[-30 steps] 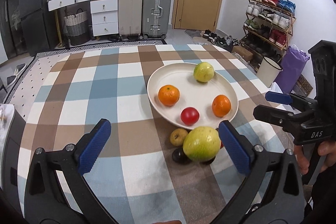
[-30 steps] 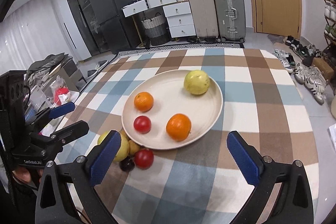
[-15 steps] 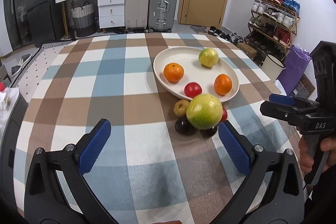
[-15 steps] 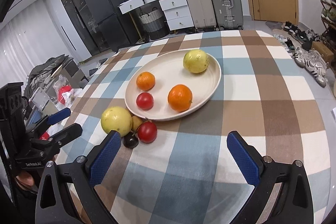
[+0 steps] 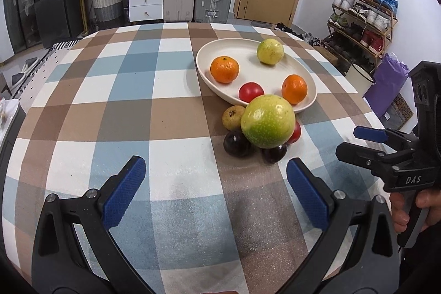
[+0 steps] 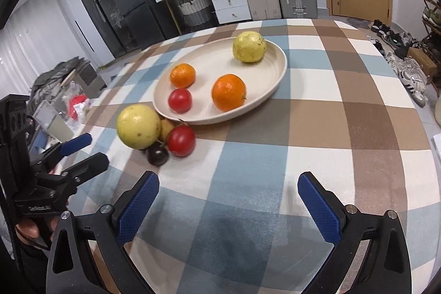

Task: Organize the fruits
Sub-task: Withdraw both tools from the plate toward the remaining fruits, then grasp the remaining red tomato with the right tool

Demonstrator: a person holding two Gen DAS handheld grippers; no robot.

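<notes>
A large green-yellow fruit [image 5: 268,125] sits in a tight cluster on the checked cloth of the bench [image 5: 132,112], just outside the near rim of the white plate [image 5: 209,57]; pressed around it are a small yellowish pear [image 5: 232,116], a red tomato [image 6: 181,141] and two dark plums [image 5: 235,143], the second plum [image 5: 274,153] half hidden beneath the big fruit; whether the big fruit touches the cloth itself cannot be told. On the plate lie two oranges, one toward the far left [image 5: 224,69] and one nearer the right rim [image 5: 294,89], a red tomato [image 5: 250,92] between them at the near edge, and a pale green-yellow fruit [image 5: 270,51] at the far side; all four sit apart from one another. The left tool [image 5: 215,192] hangs low over the cloth short of the cluster, its blue pads wide apart with nothing between them; the right tool [image 6: 227,207] is likewise spread and empty, off to the cluster's right. A hand [image 5: 413,208] grips the right tool's handle.
</notes>
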